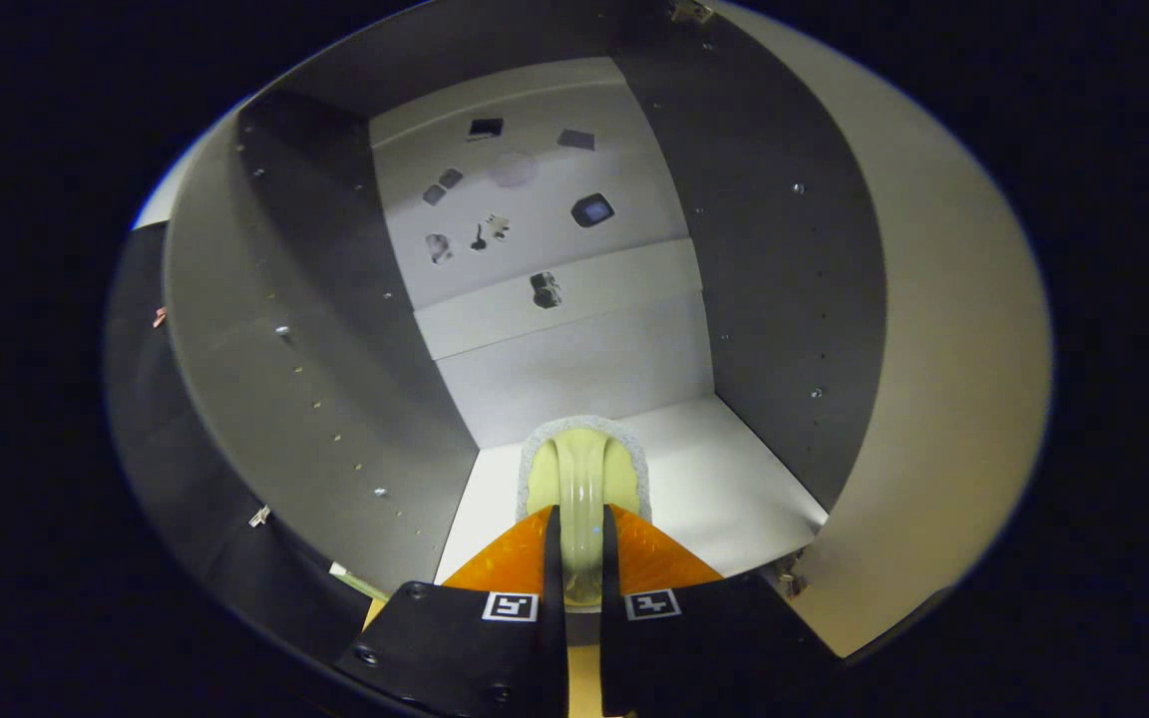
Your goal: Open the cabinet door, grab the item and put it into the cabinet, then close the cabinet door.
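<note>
I look into the open cabinet (574, 329), white at the back and floor, with dark side walls. My gripper (581, 524) is shut on the pale green handle of a brush (582, 474). Its pale green head with a white bristly rim sits just beyond the fingertips, low over the cabinet's white floor (724, 479). Whether the head touches the floor I cannot tell. The open door (954, 399) stands to the right of the fingers.
The back wall carries several small dark stickers (545, 289). The left side wall (335, 399) and right side wall (774, 299) have rows of small holes and screws. A hinge (786, 576) sits by the door's lower edge.
</note>
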Demonstrator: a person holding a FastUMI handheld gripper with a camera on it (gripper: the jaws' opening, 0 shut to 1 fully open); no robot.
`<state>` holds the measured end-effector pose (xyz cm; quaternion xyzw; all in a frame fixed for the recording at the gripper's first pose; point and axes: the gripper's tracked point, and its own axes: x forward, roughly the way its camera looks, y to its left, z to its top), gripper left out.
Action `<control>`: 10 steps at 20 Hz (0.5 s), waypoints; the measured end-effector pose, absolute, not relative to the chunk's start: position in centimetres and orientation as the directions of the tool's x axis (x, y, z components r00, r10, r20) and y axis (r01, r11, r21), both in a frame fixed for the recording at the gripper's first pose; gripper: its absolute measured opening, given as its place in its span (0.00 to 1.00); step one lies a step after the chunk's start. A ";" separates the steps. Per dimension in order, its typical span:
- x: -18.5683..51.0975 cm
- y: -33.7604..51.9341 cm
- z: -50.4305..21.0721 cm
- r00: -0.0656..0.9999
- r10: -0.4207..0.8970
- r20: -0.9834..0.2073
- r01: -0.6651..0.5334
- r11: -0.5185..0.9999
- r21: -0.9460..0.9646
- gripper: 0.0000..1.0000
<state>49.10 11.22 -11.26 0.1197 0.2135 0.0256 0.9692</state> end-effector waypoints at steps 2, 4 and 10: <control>51.1 10.8 -12.9 0.898 0.081 -0.432 0.024 0.972 0.232 0.17; 52.8 10.5 -14.2 0.891 0.065 -0.450 0.038 0.976 0.216 0.17; 55.9 11.0 -16.7 0.878 0.047 -0.476 0.039 0.985 0.169 0.17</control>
